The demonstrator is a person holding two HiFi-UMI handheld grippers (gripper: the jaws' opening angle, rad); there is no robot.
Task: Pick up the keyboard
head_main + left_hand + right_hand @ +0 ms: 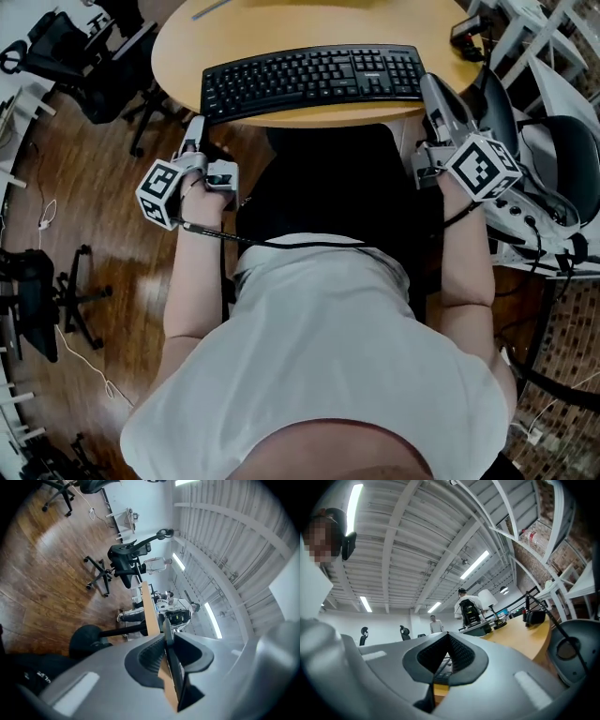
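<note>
A black keyboard [314,80] lies along the near edge of a round wooden table [281,23]. My left gripper [198,125] is at the keyboard's front left corner. In the left gripper view its pads [150,656] are closed on the keyboard's dark edge [182,679], with the table's wooden rim [149,609] running between them too. My right gripper [433,89] rests against the keyboard's right end. In the right gripper view its jaws [447,638] meet at the tips, and keys of the keyboard [442,665] and the table rim [525,637] show behind them.
Black office chairs [84,56] stand on the wooden floor at the left. A grey chair [553,159] and white frames crowd the right side. A small black device [466,33] sits at the table's far right. The person's torso fills the space below the table.
</note>
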